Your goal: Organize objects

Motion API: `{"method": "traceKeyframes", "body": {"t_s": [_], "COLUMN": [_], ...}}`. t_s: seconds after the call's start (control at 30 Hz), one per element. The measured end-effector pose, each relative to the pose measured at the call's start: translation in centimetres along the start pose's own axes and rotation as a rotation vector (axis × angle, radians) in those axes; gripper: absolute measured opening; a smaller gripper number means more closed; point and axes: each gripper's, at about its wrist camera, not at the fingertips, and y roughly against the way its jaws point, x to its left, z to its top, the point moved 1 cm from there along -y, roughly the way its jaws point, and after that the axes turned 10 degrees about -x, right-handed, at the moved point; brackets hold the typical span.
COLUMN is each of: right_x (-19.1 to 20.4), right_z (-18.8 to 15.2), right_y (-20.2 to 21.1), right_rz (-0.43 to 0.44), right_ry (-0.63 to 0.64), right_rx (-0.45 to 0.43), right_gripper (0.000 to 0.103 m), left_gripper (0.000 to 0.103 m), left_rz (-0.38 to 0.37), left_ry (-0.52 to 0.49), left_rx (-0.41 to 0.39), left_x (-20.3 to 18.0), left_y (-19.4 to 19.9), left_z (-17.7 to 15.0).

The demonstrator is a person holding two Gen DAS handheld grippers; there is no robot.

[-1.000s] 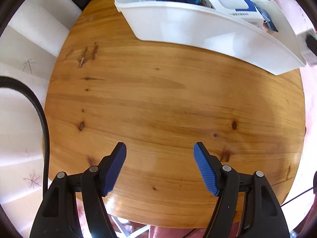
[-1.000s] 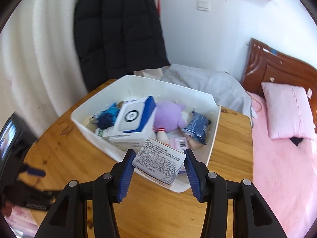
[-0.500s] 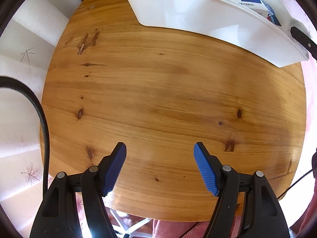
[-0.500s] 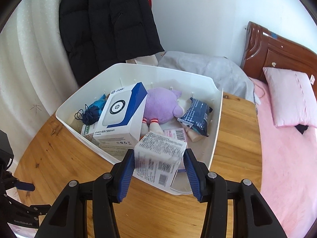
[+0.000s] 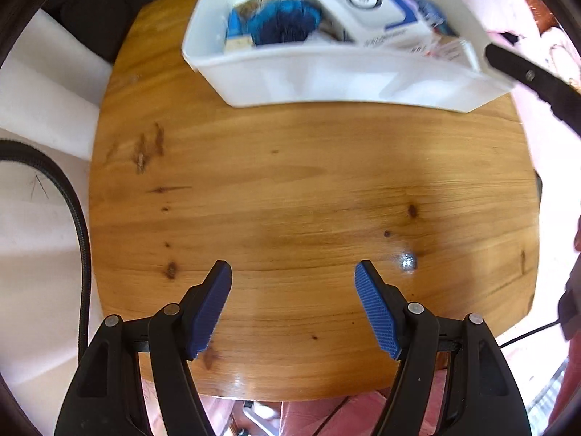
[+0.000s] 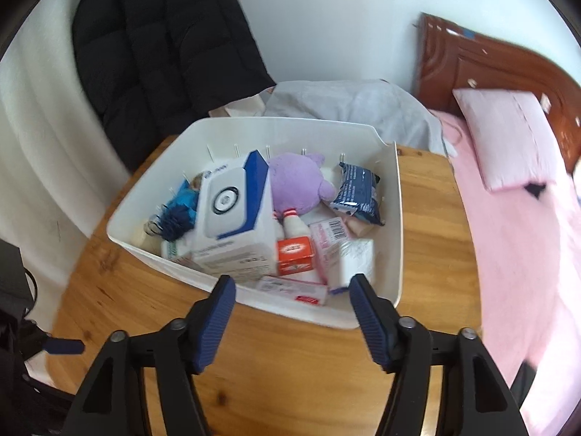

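Left claw [image 5: 293,275] gapes over wooden table [image 5: 290,196], white bin [image 5: 326,76] beyond.

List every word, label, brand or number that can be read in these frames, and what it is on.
None reads clearly.
White and blue box: circular logo and print on top and side, too blurred.
Red and white box: label, blurred.
Pink packet: barcode, digits too small.
Dark blue packet: white print, too small.
Flat box by the bin's near wall: blurred.
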Motion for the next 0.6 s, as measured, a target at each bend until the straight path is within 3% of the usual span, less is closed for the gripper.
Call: {"method": "traceKeyframes", "body": {"t_s": [0.13, 0.3, 0.47, 0.6], "right_x": [1.7, 4.0, 6.1, 6.9], "right_z": [-0.8, -2.8, -4.9, -5.2], "right_y": [1.8, 4.1, 7.4, 10.0], "right_rz": [-0.018, -0.017, -0.013, -0.019], "right_ry": [-0.055, -0.09, -0.092, -0.112], "right_rx": [0.061, 0.189, 0.273, 0.289], "right_gripper": [0.072, 0.078, 0.081, 0.083], "left_gripper": [0.074, 0.074, 0.074, 0.074], "left_rz": [-0.003, -0.046, -0.078, -0.052], "left_ry": [-0.039, -0.104, -0.059, -0.012], "left_rx": [-0.035, -0.138, -0.168, -0.223], "left_x": [0.9, 3.0, 5.1, 5.7], "left_y": [2.8, 6.7, 9.1, 12.1], "left_z": [-1.2, -3.3, -3.7, -4.9]}}
